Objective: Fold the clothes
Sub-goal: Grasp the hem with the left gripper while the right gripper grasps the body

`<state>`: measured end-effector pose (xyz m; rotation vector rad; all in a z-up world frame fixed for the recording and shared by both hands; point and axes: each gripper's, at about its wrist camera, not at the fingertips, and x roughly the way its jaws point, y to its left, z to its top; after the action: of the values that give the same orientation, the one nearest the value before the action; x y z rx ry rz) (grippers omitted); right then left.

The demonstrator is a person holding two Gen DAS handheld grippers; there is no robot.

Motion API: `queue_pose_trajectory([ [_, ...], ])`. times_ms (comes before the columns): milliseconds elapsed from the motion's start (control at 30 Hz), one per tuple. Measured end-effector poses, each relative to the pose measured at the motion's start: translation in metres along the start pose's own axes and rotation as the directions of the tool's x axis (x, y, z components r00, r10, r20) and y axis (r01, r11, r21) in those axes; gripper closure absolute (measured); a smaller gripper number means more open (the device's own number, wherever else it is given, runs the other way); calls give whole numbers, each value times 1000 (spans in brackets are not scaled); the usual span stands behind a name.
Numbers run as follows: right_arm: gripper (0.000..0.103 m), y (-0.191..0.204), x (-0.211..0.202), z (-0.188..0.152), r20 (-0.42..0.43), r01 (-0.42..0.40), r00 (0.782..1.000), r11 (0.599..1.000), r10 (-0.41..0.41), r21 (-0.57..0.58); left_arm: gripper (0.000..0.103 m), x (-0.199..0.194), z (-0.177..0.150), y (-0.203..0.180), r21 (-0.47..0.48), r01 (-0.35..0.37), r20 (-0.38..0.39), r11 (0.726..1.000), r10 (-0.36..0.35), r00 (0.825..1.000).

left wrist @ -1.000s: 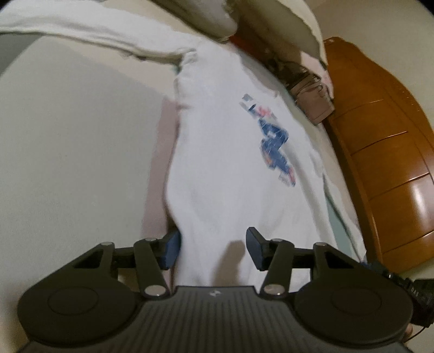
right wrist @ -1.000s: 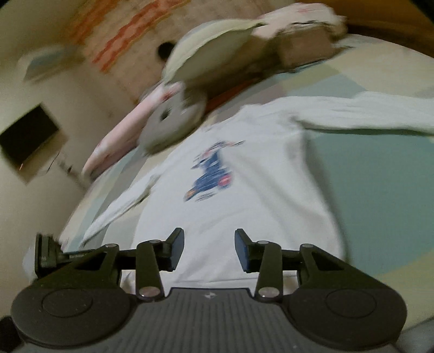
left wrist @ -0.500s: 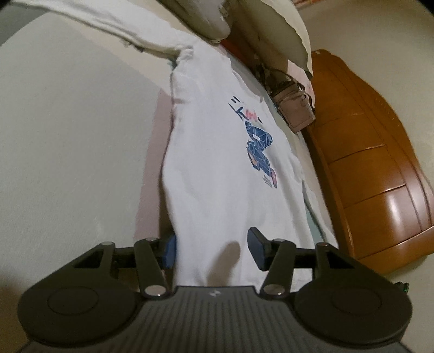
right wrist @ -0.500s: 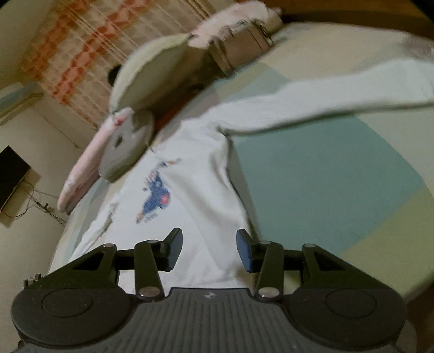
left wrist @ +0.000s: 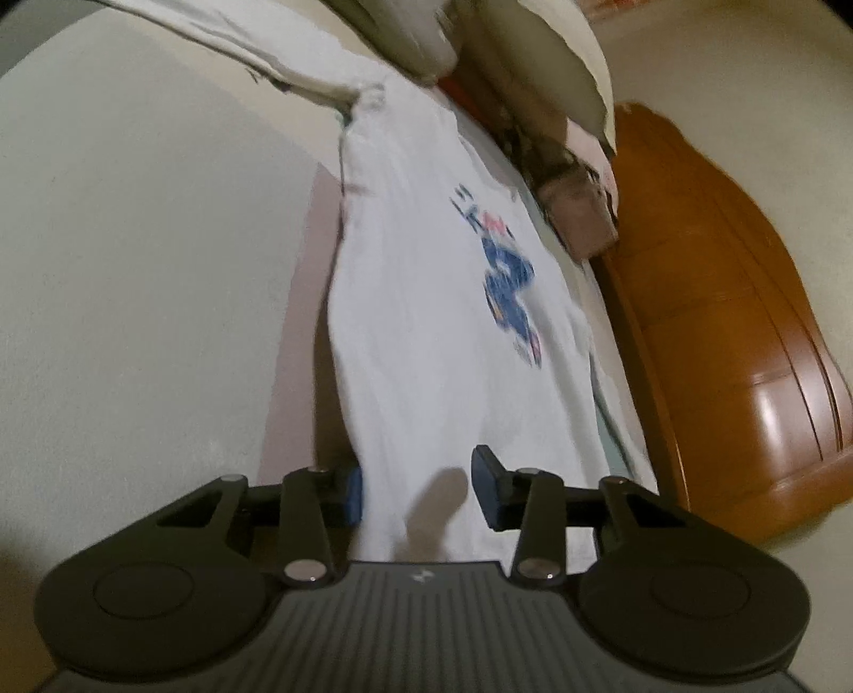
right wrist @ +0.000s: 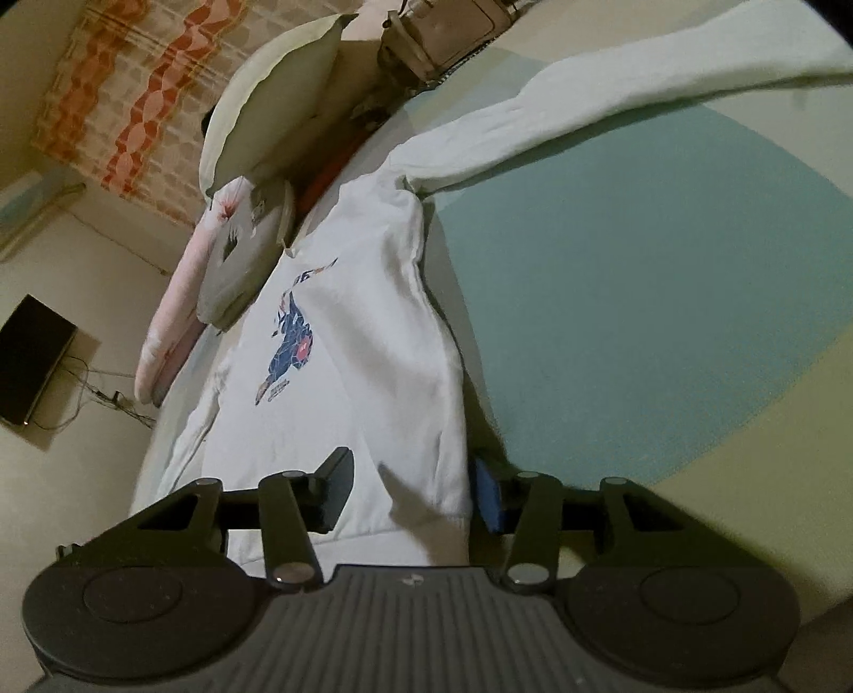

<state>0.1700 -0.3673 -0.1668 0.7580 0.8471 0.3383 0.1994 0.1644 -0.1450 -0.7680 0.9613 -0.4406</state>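
One shirt (left wrist: 426, 330), white, long-sleeved, lies flat and face up on the bed (left wrist: 133, 266), hem at the near edge, collar at the far end. One print (left wrist: 509, 282) in blue and red sits on the chest. Two sleeves: one (right wrist: 613, 112) stretched out straight to the right across the bed, the other (right wrist: 197, 426) lying down along the left side of the body.

Left tool (left wrist: 418, 493): at the hem's left corner. Jaws closing, hem cloth between them; the left pad lies at the shirt's side edge, the right pad over the cloth with a gap showing. Not yet pressed on the fabric.

Right tool (right wrist: 413, 493): at the hem's right corner. Jaws opening, hem cloth between them; the right pad is just outside the side seam, the left pad over the body of the shirt. No pinch seen.

Bed surface: sheet in wide colour blocks, cream and pale pink on the left, teal (right wrist: 640, 298) and pale yellow-green on the right.

At the far end, beyond the collar, bedding is piled: one cream pillow (right wrist: 277, 90) standing on edge, one pink floral pillow (right wrist: 181, 298) against it, one brownish folded item (right wrist: 442, 26), blurred, kind not clear.

Room: one wooden headboard (left wrist: 719, 320), glossy orange-brown, along the bed's side in the left wrist view. One curtain (right wrist: 128, 90) with orange pattern on the far wall. One dark screen (right wrist: 32, 357) on the cream wall, with cables (right wrist: 101, 394) hanging under it. Light is dim and yellowish.
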Motion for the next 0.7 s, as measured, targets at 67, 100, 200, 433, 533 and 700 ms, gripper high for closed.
queue_pose_trajectory([
  [67, 58, 2, -5, -7, -8, 4, 1000, 999, -4, -38, 84, -4, -6, 1, 8, -20, -10, 1000, 20, 1000],
  [100, 62, 3, -7, -10, -8, 13, 1000, 998, -13, -57, 98, -4, -6, 2, 9, -50, -9, 999, 50, 999],
  [200, 91, 10, -4, -7, -14, 85, 996, 993, -87, -79, 98, -7, -4, -3, 6, -86, 6, 996, 86, 996],
  [433, 92, 53, -29, -4, 9, 62, 998, 975, -62, -215, 98, -48, -2, -39, 132, -102, 55, 986, 96, 994],
  [533, 92, 65, -34, -5, -17, 74, 996, 961, -82, -265, 98, -62, -1, -46, 163, -125, 53, 979, 118, 992],
  [700, 92, 58, -23, -17, -111, 131, 980, 953, -167, -275, 93, -50, -3, -26, 113, -233, -19, 966, 236, 971],
])
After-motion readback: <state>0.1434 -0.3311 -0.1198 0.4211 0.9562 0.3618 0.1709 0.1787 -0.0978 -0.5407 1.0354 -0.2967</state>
